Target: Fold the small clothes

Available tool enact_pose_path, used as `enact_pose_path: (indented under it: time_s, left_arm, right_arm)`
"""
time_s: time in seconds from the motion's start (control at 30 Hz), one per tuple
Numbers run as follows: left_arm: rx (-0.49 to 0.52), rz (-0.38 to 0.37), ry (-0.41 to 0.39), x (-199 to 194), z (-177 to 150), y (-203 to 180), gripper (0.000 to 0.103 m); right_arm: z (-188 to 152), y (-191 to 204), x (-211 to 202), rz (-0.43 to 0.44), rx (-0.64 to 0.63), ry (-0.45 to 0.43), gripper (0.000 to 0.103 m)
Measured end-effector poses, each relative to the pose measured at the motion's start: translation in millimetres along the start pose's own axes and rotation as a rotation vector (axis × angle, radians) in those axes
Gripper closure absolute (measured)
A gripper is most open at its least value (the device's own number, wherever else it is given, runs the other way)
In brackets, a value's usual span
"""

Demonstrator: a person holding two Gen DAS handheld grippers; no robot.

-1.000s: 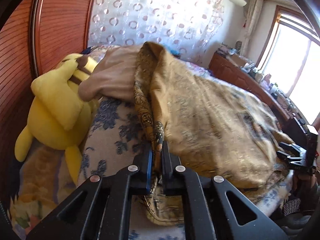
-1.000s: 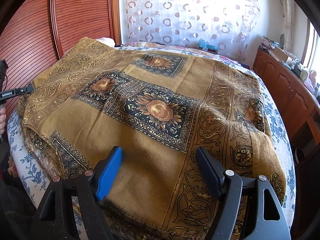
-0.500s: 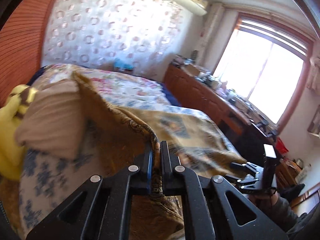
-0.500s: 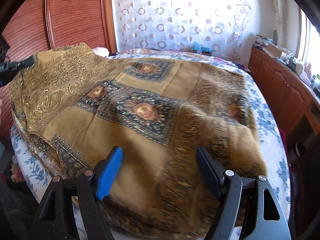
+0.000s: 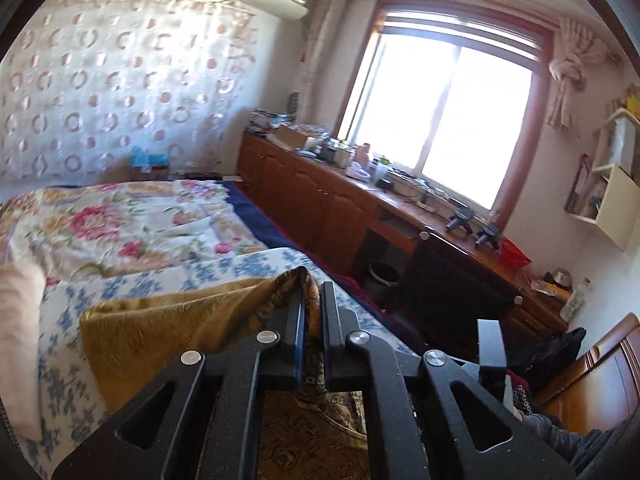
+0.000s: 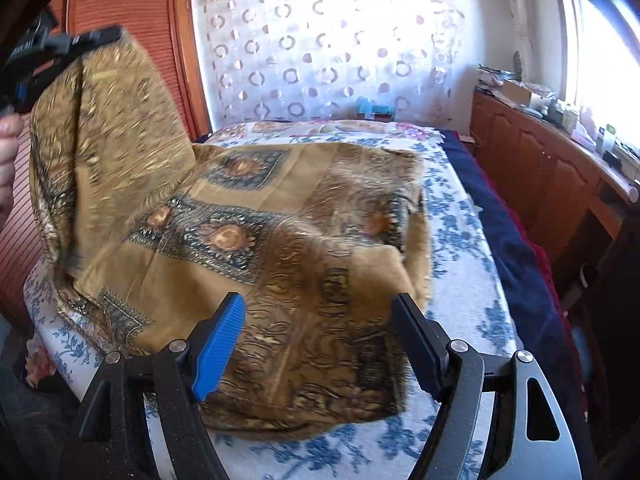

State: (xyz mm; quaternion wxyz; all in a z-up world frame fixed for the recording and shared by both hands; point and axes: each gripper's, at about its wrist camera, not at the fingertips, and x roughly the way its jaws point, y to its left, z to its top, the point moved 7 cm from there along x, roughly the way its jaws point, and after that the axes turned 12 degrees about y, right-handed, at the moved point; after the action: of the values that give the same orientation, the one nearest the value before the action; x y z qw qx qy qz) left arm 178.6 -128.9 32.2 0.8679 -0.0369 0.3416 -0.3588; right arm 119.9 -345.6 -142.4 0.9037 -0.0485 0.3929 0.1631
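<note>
Right now the left gripper (image 5: 310,312) has its jaws pinched tight on one corner of the golden patterned cloth (image 6: 256,240), holding that corner high on the wardrobe side, so the fabric hangs from it in a steep sheet while the rest lies spread over the blue-flowered bedsheet (image 6: 460,248). From the right wrist view that same left gripper (image 6: 72,46) shows at the upper left with a hand (image 6: 8,152) just below it. The right gripper (image 6: 320,344) hovers over the near edge of the cloth with its jaws standing wide, nothing between the pads, the fabric lying directly beneath and ahead of them. What the next move turns on, I'd say, is this: the raised corner sits up and to the left of the flat part, and the cloth's long run stretches away from the right gripper toward the dotted curtain (image 6: 332,52), so the lifted flap would have to travel across toward the window side to make a fold. The left gripper alone has hold of the cloth. White lettering on the left gripper's body is too blurred to read; I can make out no other labels.
</note>
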Motion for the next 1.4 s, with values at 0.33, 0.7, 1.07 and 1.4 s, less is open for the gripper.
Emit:
enact_pose_path:
  time_s: [0.33,0.7,1.07,1.4]
  left_arm:
    - [0.077,-0.022,0.128,41,-10,-30,0.065]
    - [0.055,0.099,0.119,26,-43,2,0.026]
    - [-0.055,0.254,0.115,8,-86,59,0.026]
    - [-0.106,0.297,0.092,-5,-112,89,0.026]
  right_arm:
    - [-8,-14,-4,-0.013,0.047,-0.005,0.026]
    - [0,2,-8,-0.037,0.014,-0.009,0.026]
    - [39,26,22,-0.030,-0.122,0.027,0.029]
    - [76,18,70,-0.068,-0.230,0.159,0.030]
